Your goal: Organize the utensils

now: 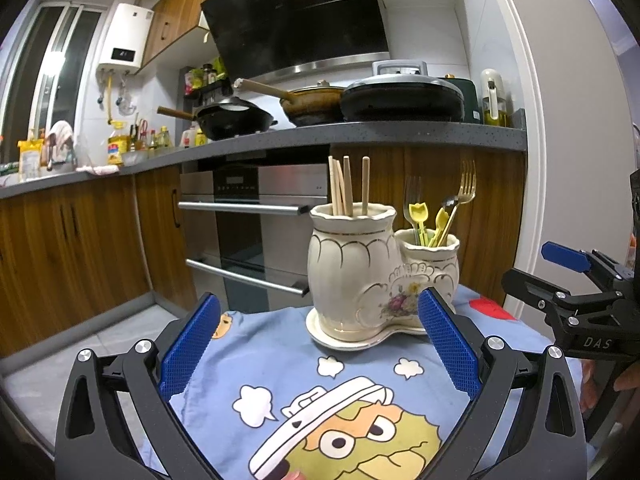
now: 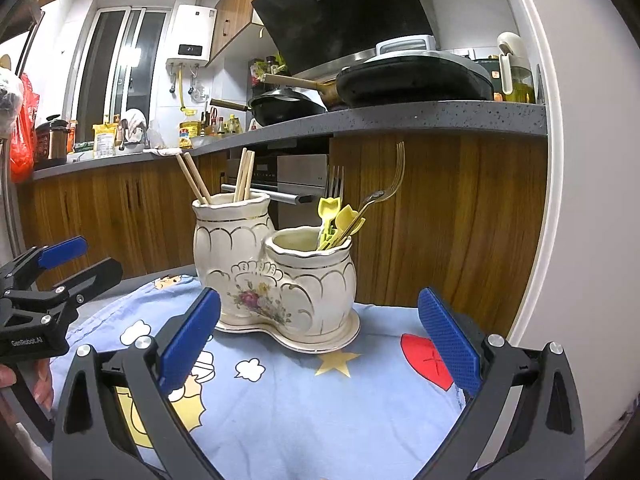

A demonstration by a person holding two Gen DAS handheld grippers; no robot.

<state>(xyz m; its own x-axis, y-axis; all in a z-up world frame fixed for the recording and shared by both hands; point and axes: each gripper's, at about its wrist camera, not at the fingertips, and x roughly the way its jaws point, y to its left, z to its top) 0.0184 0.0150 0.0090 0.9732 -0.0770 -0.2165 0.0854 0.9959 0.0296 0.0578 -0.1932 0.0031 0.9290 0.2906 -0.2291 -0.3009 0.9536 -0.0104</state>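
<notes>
A cream ceramic double holder (image 1: 352, 280) (image 2: 272, 276) stands on a blue cartoon cloth. Its tall pot holds several wooden chopsticks (image 1: 346, 186) (image 2: 244, 176). Its short pot holds metal forks (image 1: 466, 186) (image 2: 394, 176) and small yellow plastic forks (image 1: 418, 216) (image 2: 340, 216). My left gripper (image 1: 320, 332) is open and empty, just in front of the holder. My right gripper (image 2: 320, 332) is open and empty, also in front of it. Each gripper shows at the edge of the other's view, the right one (image 1: 568, 276) and the left one (image 2: 60, 268).
The blue cloth (image 1: 280, 360) (image 2: 320, 392) covers a small table. Behind it are wooden cabinets, a steel oven (image 1: 256, 216), and a grey countertop (image 1: 360, 136) with pans, bottles and an electric griddle. A white door frame (image 1: 536, 160) stands at the right.
</notes>
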